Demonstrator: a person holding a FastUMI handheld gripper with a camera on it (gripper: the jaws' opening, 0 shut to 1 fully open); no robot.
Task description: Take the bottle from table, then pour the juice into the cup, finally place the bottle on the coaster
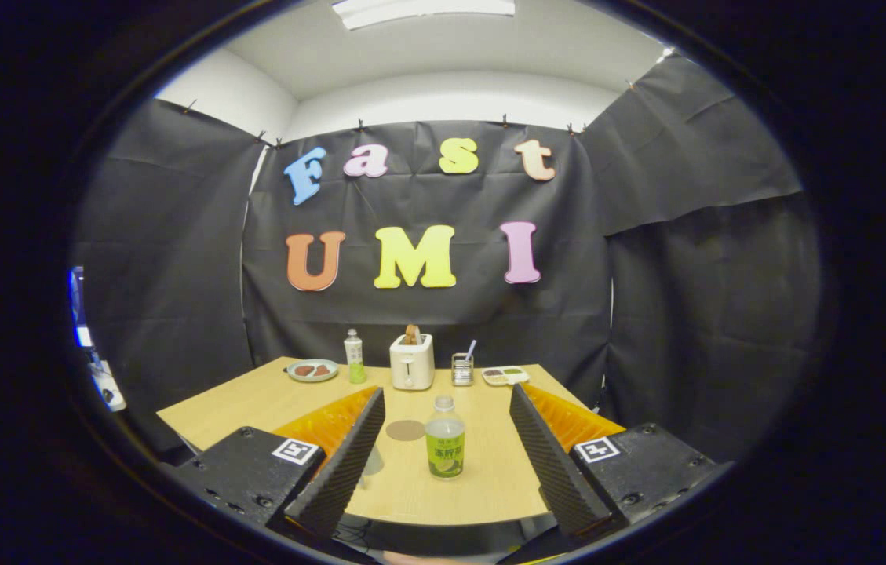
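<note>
Hand-held gripper (443,439) spread wide, gripping nothing, fingers (344,463) flanking a bottle (445,447) standing upright on the table (254,400) between them, apart from both. Just beyond the bottle, a round coaster (405,430). A clear cup (372,461) close against the left finger. Farther back, a toaster (412,361), second bottle (354,357), plate (312,369).
</note>
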